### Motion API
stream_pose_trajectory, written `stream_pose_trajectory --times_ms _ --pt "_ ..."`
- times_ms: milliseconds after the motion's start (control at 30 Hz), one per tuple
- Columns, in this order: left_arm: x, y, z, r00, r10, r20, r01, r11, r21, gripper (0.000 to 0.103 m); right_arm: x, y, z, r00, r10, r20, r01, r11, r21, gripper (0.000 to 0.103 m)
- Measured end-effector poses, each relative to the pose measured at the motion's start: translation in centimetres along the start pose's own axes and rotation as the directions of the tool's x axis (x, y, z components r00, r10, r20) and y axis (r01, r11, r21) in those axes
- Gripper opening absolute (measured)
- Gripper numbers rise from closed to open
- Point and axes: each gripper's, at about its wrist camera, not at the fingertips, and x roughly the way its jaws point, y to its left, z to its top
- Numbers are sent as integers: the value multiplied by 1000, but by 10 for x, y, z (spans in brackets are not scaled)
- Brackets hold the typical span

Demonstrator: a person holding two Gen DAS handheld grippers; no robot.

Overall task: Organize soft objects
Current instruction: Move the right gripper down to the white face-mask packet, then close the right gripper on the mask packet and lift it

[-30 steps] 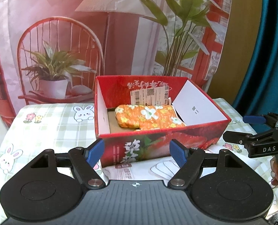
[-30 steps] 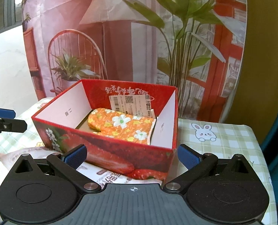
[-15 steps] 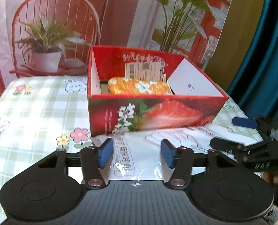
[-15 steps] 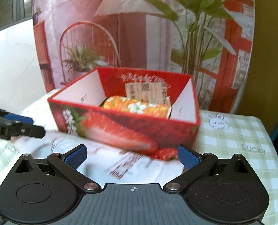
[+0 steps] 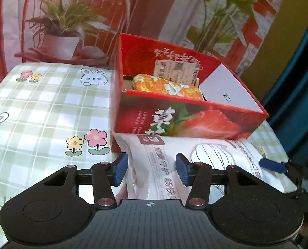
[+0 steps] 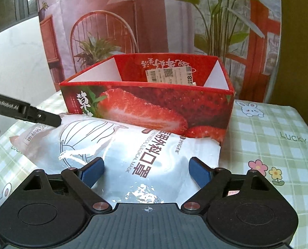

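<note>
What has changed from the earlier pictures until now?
Both grippers came down toward the white mask pack. The left gripper narrowed its jaws around one end; the right gripper has just been closing, with the pack between its pads. Neither clearly pinches it yet. The red box and orange pouch stayed.

ahead: red box blocks my reach | below: mask pack against its front wall | free: open table left of box
</note>
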Motion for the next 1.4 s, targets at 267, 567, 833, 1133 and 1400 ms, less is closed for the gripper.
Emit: stream_pose_trajectory --times_ms 267,567,833,1133,1400 --pt "28 23 18 998 -42 -49 36 993 -115 55 1 -2 -1 1000 9 0 -9 1000 3 87" --pt "44 33 16 990 -124 -72 107 973 -205 58 3 -3 3 1000 12 -18 -12 1000 9 87" --pt "44 35 16 989 -128 -72 115 980 -160 55 11 -18 24 992 76 -100 -69 995 66 91" --pt "52 43 14 984 -156 -90 138 975 -176 54 36 -75 43 981 66 -183 -25 976 216 93" --pt "61 46 16 977 -180 -115 155 968 -200 56 70 -98 47 953 189 -238 -100 935 341 80"
